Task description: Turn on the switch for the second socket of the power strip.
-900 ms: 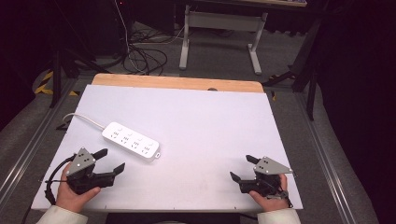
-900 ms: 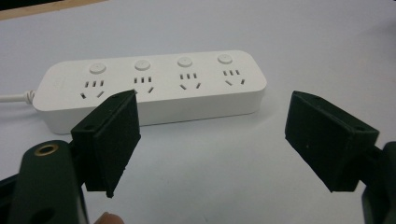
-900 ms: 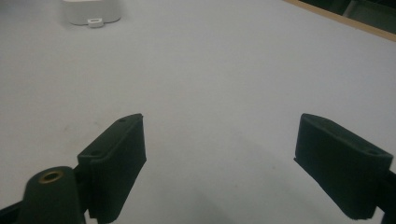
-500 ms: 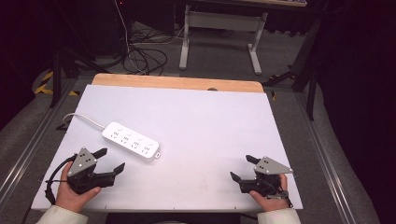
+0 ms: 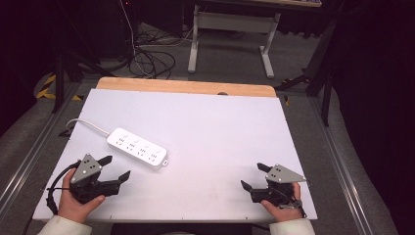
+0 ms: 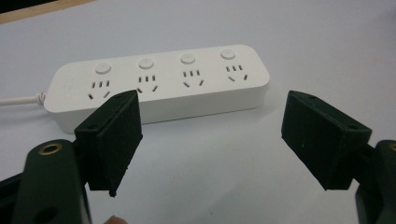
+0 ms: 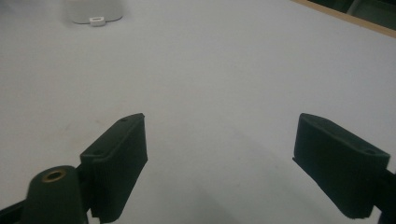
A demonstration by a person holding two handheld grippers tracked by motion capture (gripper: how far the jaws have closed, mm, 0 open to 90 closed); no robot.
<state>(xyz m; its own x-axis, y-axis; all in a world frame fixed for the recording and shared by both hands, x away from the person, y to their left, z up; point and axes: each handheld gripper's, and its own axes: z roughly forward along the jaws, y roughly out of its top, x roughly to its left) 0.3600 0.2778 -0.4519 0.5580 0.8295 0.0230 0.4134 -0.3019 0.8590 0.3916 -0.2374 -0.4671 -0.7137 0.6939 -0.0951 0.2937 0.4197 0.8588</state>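
A white power strip [image 5: 137, 148] with several sockets lies flat on the left half of the white table top [image 5: 215, 127], its cable running off to the left edge. My left gripper [image 5: 116, 167] rests near the front left corner, open, with nothing between its jaws; the strip [image 6: 159, 84] lies just beyond its tips [image 6: 210, 140]. At the front right my right gripper [image 5: 253, 176] is open too, empty, its jaws pointing across bare table [image 7: 219, 154]. The strip's end [image 7: 93, 11] shows at the far top left of the right gripper view.
A wooden strip [image 5: 186, 87] edges the far side of the table. Beyond it on the dark floor are loose cables [image 5: 147, 58] and a grey stand's legs [image 5: 230, 44]. Metal rails [image 5: 29, 161] run along both sides of the table.
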